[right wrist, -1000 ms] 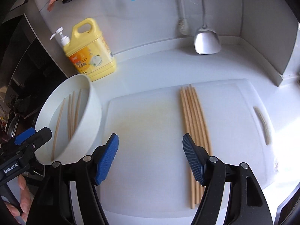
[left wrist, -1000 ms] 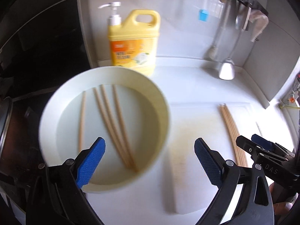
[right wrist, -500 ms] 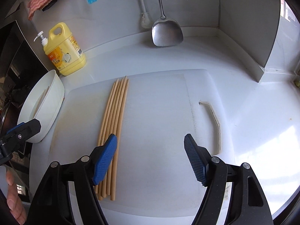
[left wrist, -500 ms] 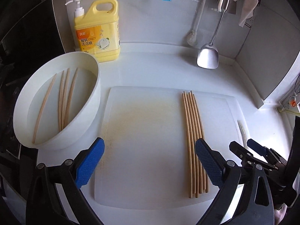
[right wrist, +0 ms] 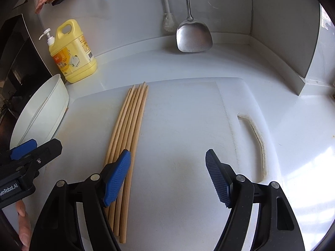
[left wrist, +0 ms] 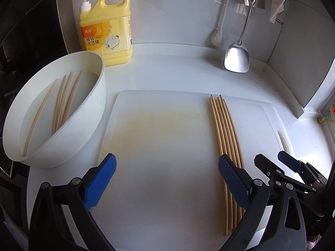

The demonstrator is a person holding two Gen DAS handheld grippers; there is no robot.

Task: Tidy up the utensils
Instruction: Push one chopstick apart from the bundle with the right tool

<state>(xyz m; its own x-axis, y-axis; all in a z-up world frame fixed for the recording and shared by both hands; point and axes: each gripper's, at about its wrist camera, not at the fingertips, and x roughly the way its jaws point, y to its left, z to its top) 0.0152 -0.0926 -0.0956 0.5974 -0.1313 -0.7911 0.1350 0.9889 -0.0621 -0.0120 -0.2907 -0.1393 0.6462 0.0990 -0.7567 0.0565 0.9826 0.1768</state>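
- Your left gripper (left wrist: 167, 185) hangs over the near part of the white cutting board (left wrist: 167, 146) with its jaws spread wide and nothing between them.
- Your right gripper (right wrist: 167, 173) is likewise wide apart and empty, low over the same board; its left pad sits just above the near ends of the chopstick bundle.
- Done so far, as I judge it: six wooden chopsticks (left wrist: 225, 133) lie side by side on the right half of the board, touching one another, tips pointing toward the back wall. That row looks sorted.
- Left to do: four more chopsticks (left wrist: 60, 102) lie loose in the white basin (left wrist: 88, 125), which stands tilted just beside the board's left edge. One lies apart from the other three. There seems to be water in the basin, though I cannot be sure.
- So you are roughly past halfway, if the aim is to bring every stick onto the board.
- The next reach probably falls to your left gripper, since the basin is on its side.
- The yellow dish-soap jug (left wrist: 106, 33), the steel spatula (left wrist: 237, 58) and the white brush (left wrist: 217, 38) at the back wall appear to need nothing.
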